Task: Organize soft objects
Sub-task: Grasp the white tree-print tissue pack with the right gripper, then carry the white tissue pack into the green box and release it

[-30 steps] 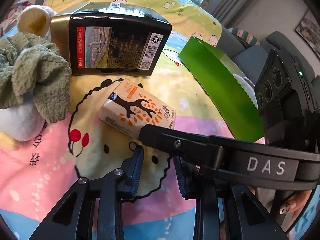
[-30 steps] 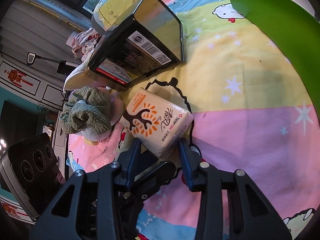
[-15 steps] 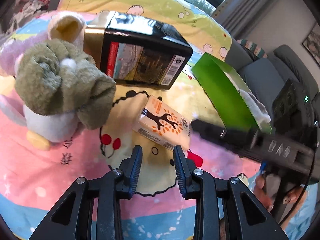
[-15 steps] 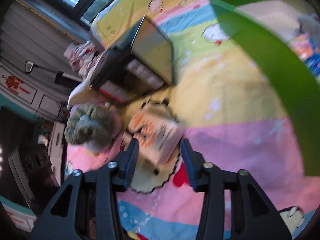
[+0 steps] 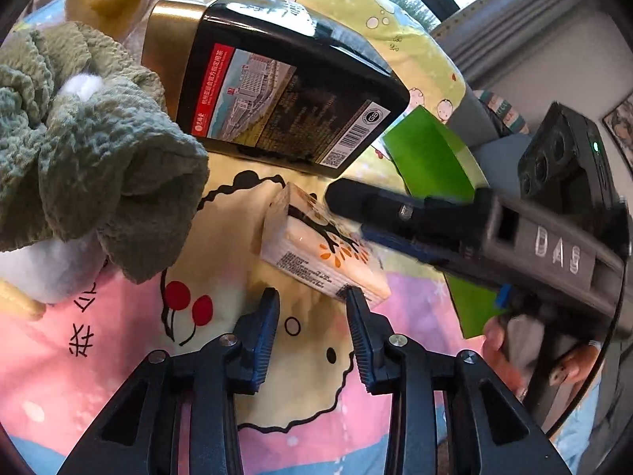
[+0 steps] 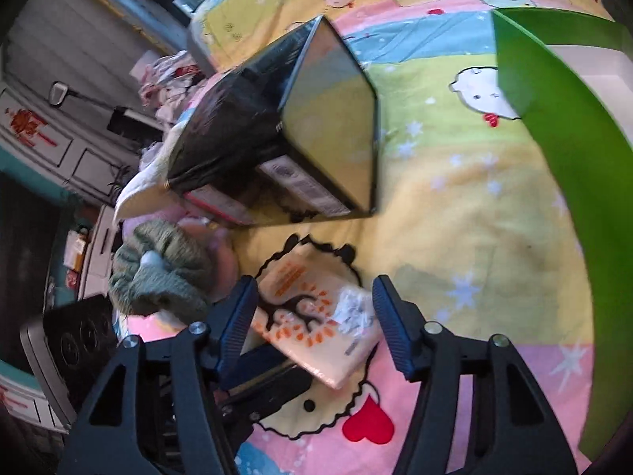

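"DAS" on right hand-held gripper (image 5: 348, 198)

glossy black box (image 5: 285, 91), nubbly green cloth (image 5: 91, 166)

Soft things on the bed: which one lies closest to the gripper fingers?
The tissue pack with the orange tree print. It lies between the right gripper's opening fingers, while the green towel sits off to the side, on a plush toy.

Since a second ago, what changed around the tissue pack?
The right claw let go of the tissue pack; its jaws are opening, the pack loose between them. The left claw is opening, empty. The black box and green towel stayed put.
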A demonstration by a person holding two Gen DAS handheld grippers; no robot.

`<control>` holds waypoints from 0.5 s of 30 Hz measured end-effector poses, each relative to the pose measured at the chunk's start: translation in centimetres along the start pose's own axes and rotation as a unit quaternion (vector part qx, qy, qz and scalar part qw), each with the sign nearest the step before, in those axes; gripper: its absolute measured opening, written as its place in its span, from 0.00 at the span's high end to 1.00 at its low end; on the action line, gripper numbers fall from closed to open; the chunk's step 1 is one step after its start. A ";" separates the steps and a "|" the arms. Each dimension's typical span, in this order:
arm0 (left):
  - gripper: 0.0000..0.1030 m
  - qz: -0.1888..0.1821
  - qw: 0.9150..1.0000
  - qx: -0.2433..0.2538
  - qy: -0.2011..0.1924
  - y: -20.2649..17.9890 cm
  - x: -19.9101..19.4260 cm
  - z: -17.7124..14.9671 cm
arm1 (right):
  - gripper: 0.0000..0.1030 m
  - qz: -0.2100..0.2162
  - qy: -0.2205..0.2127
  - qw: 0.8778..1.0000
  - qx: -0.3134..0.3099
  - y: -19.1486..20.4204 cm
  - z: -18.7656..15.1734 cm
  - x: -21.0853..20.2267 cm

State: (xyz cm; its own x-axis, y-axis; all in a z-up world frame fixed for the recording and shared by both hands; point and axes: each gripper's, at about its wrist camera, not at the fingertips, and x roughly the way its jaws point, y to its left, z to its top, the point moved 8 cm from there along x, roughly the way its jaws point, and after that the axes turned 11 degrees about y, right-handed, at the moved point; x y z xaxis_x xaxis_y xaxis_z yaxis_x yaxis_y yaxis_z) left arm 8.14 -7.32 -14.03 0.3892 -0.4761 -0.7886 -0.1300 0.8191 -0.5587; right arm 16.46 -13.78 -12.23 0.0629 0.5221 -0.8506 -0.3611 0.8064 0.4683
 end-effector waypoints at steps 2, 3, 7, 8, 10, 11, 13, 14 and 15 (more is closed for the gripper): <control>0.66 0.009 1.000 -0.002 -0.003 0.2 0.0 0.0 | 0.40 -0.015 -0.013 1.000 -0.010 -0.1 1.0 -0.6; 0.66 0.011 1.000 -0.001 -0.003 0.2 0.0 0.1 | 0.41 -0.021 -0.011 1.000 -0.017 0.0 1.4 -0.4; 0.66 0.018 1.000 -0.001 -0.003 -0.1 0.4 0.4 | 0.41 -0.024 0.023 0.999 -0.038 0.1 1.3 1.7; 0.66 0.018 1.000 -0.002 -0.004 -0.2 0.5 0.4 | 0.41 -0.031 0.030 0.998 -0.047 0.1 1.1 2.2; 0.66 0.016 1.000 -0.007 -0.005 -0.3 0.5 0.5 | 0.41 -0.031 0.032 0.998 -0.051 0.2 0.8 2.4; 0.66 0.015 1.000 -0.008 -0.007 -0.2 0.5 0.5 | 0.40 -0.026 0.031 0.998 -0.050 0.2 0.5 2.2; 0.66 0.023 1.000 -0.004 -0.014 -0.5 0.6 0.8 | 0.42 -0.027 0.032 0.998 -0.052 0.1 -0.1 2.1; 0.66 0.027 0.999 -0.001 -0.018 -0.4 0.5 0.8 | 0.43 -0.024 0.034 0.998 -0.053 0.0 -0.4 2.1; 0.66 0.034 0.999 0.005 -0.023 -0.4 0.3 0.8 | 0.44 -0.020 0.032 0.998 -0.049 -0.1 -0.5 2.0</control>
State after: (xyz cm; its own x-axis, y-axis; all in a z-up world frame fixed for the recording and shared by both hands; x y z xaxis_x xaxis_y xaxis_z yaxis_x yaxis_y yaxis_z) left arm 9.09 -7.55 -13.87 0.4218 -0.4033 -0.8121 -0.1493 0.8525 -0.5009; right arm 16.20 -12.99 -14.12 0.0196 0.4691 -0.8829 -0.4489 0.7932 0.4114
